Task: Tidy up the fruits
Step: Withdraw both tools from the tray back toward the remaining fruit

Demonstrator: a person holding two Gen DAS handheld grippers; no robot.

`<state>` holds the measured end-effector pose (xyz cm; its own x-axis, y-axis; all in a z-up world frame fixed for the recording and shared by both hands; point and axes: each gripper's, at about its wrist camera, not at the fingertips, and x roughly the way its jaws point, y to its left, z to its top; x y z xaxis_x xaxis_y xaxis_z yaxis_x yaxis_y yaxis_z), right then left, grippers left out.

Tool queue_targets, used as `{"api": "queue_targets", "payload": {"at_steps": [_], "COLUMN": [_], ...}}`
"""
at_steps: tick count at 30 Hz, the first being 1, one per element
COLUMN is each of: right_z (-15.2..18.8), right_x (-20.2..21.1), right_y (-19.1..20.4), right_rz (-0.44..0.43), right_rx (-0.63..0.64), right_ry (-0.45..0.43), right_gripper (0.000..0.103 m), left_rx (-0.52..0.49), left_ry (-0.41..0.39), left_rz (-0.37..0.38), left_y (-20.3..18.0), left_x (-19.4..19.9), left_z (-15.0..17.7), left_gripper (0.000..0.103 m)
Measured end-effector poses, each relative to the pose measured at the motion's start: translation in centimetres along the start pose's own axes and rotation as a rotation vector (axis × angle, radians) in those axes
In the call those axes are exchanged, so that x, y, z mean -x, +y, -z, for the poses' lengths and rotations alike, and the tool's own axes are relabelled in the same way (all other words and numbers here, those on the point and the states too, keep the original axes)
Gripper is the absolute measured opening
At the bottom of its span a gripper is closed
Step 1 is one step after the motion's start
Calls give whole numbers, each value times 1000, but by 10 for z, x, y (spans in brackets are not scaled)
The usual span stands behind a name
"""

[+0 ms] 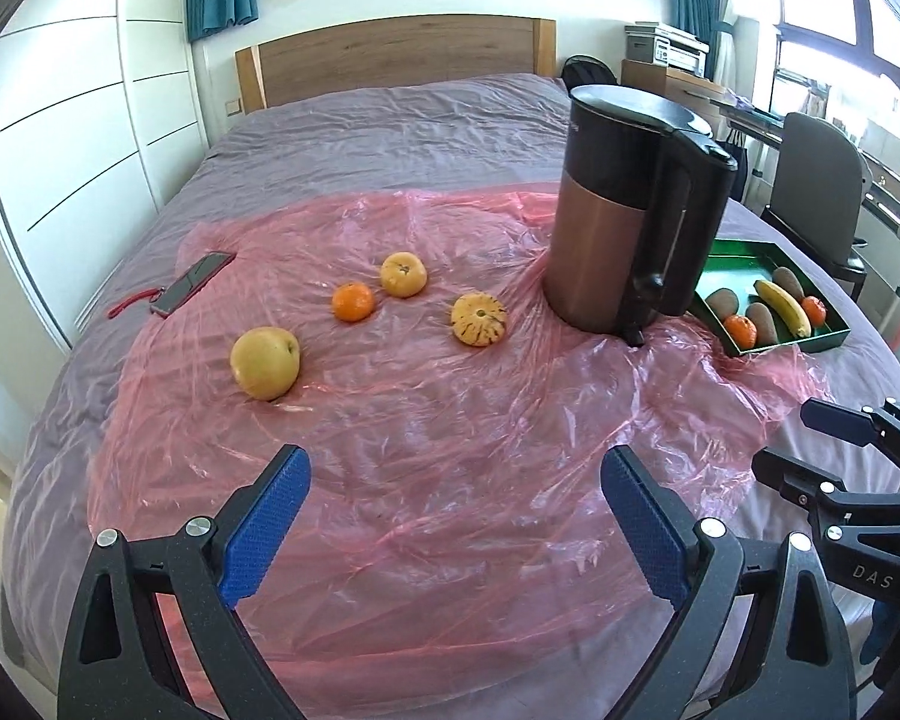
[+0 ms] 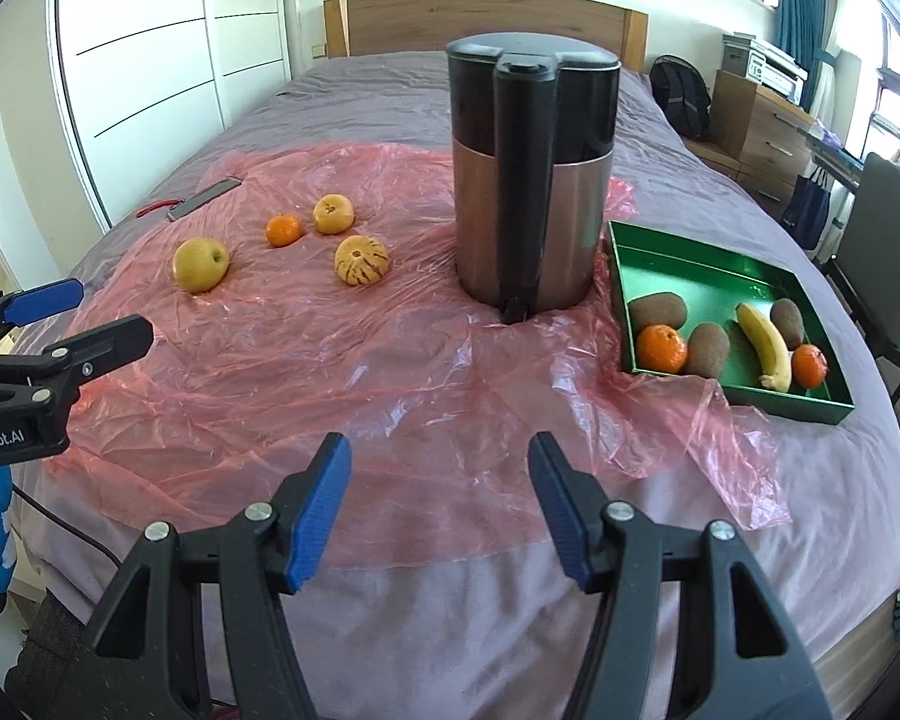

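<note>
Left wrist view: the left gripper (image 1: 456, 516) gapes empty. Four fruits lie loose on the pink sheet (image 1: 426, 480) at 11 o'clock: apple (image 1: 265, 362), tangerine (image 1: 353, 302), yellow fruit (image 1: 403, 274), striped melon (image 1: 479, 319). The kettle (image 1: 630, 210) partly hides the green tray (image 1: 810, 342) at 2 o'clock.

Right wrist view: the right gripper (image 2: 441, 516) is spread, empty. The tray holds three kiwis, two tangerines, one banana (image 2: 765, 345).

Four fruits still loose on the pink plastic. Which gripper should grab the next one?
Probably left. Its open gripper faces the loose fruits directly, the apple nearest. The right gripper, open too, faces the kettle and green tray, so it would have to cross over.
</note>
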<state>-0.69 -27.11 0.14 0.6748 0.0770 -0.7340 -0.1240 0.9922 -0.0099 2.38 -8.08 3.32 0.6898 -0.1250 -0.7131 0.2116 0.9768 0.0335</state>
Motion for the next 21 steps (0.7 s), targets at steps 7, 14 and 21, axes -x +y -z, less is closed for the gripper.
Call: {"api": "queue_targets", "payload": {"at_steps": [7, 14, 21], "right_z": [-8, -15, -24], "right_x": [-13, -32, -57], "right_y": [21, 39, 56], "right_rz": [-23, -56, -87], "right_rx": [41, 69, 97], "right_ry": [8, 26, 47], "right_gripper": [59, 59, 59], "left_rx": [48, 88, 115], "left_ry": [13, 32, 55], "left_rz": [-29, -70, -93], "left_y": [27, 53, 76], "left_x": [-15, -33, -55], "left_z": [5, 9, 10], "left_gripper": [95, 95, 95]}}
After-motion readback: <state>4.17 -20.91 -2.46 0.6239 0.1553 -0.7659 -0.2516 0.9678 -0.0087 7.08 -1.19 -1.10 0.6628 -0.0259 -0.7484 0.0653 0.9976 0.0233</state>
